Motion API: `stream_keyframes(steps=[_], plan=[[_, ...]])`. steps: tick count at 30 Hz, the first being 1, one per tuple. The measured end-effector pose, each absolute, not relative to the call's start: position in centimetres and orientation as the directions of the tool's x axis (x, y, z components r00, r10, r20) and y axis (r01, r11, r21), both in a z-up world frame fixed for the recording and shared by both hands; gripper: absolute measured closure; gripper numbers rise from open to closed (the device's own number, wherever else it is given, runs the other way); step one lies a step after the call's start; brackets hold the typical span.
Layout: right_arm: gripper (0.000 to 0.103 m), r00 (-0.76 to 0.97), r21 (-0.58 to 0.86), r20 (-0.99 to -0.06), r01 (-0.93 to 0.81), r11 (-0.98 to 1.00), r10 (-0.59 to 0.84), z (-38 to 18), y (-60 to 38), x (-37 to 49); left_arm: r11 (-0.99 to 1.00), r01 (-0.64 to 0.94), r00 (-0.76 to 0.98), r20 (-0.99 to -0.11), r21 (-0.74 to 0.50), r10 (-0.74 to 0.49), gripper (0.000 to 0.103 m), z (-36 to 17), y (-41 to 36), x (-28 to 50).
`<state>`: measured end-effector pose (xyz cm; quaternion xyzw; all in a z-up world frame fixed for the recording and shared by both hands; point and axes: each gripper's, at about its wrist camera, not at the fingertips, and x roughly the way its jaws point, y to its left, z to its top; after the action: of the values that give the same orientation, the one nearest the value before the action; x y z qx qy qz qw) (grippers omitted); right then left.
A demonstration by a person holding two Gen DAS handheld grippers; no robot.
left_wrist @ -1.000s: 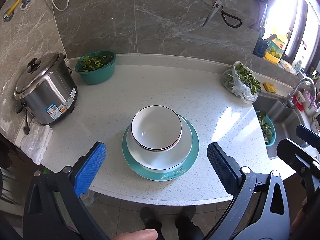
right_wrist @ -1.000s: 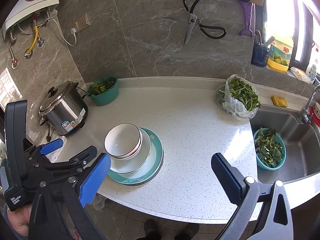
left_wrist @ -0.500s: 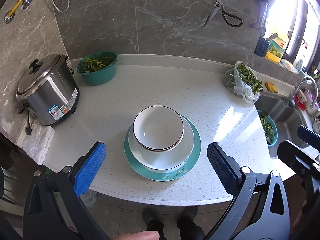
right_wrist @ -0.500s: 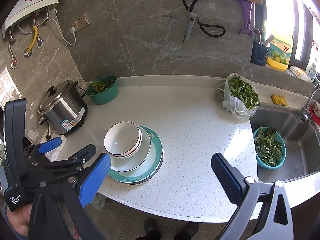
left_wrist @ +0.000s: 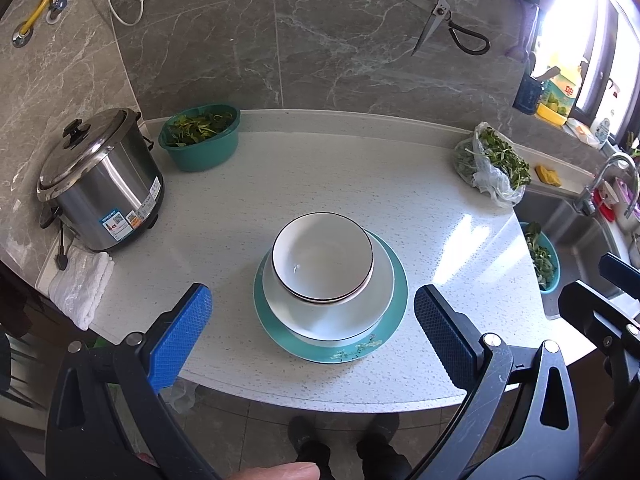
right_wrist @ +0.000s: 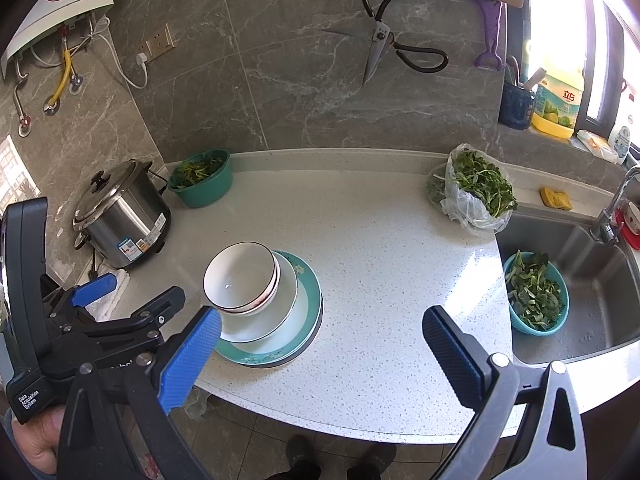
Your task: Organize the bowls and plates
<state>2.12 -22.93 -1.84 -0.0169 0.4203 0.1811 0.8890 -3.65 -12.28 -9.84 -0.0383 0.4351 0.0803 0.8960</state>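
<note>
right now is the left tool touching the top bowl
Apart. The left wrist view shows the left tool open, both fingers short of the stack, with counter showing between the blue finger and the top bowl.

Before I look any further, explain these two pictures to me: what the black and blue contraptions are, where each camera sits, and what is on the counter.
No robot here: a person holds hand-operated tongs in each hand, each with a fisheye camera looking along its two fingers. One picture comes from the left tongs, the other from the right tongs; both are wide open and hold nothing. In the right view you also see the left tongs from the side.

On the white counter stands a stack: white bowls nested on a white plate, on a teal plate. Around it are a steel rice cooker, a green basin of greens and a plastic bag of greens.
</note>
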Motion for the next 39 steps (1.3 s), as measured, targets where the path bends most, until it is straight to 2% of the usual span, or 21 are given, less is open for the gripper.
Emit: stream_keyframes(steps=[33,39], plan=[[0.000,0.569,0.096,-0.771,-0.340,0.936,0.286,-2.3,-22.9,3.3,0.983,-0.181,0.607,-0.786,0.002,0.113,0.000,-10.0,-12.1,-3.6],[0.000,0.588,0.044,-0.773,-0.323,0.945,0.237,-2.3,-22.8,3.5,0.982,-0.187,0.608,-0.785,0.001,0.117,0.000,-10.1,-12.1,-3.5]])
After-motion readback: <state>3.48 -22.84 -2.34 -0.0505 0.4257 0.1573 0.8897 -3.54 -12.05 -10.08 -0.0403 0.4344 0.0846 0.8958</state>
